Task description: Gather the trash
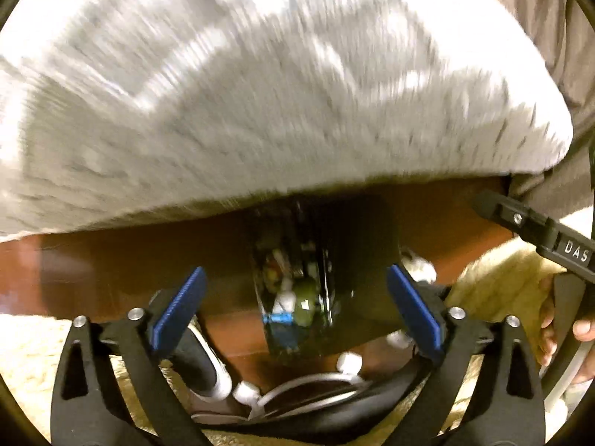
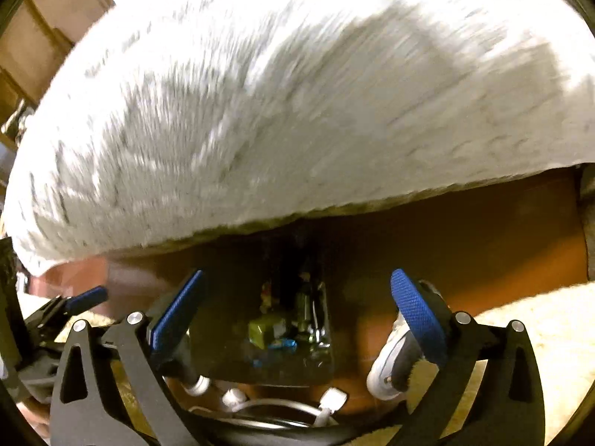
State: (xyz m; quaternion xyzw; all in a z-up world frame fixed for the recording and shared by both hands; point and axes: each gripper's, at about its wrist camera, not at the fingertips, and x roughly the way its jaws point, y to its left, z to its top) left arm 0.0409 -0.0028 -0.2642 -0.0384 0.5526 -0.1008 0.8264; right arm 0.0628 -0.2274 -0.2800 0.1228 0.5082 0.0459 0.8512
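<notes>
A clear container (image 1: 293,297) with mixed scraps of trash inside, green, blue and white, stands against a brown wooden bed side; it also shows in the right wrist view (image 2: 286,330). My left gripper (image 1: 295,308) is open and empty, its blue pads either side of the container, a little short of it. My right gripper (image 2: 297,316) is open and empty, facing the same container. The right gripper shows at the right edge of the left wrist view (image 1: 535,230), the left gripper at the left edge of the right wrist view (image 2: 74,304).
A grey-white fuzzy blanket (image 1: 260,93) overhangs the bed above the container. A black and white headset with white cables (image 1: 290,394) lies on the cream carpet (image 2: 539,334) just under the fingers. Wooden furniture (image 2: 48,37) stands at the far left.
</notes>
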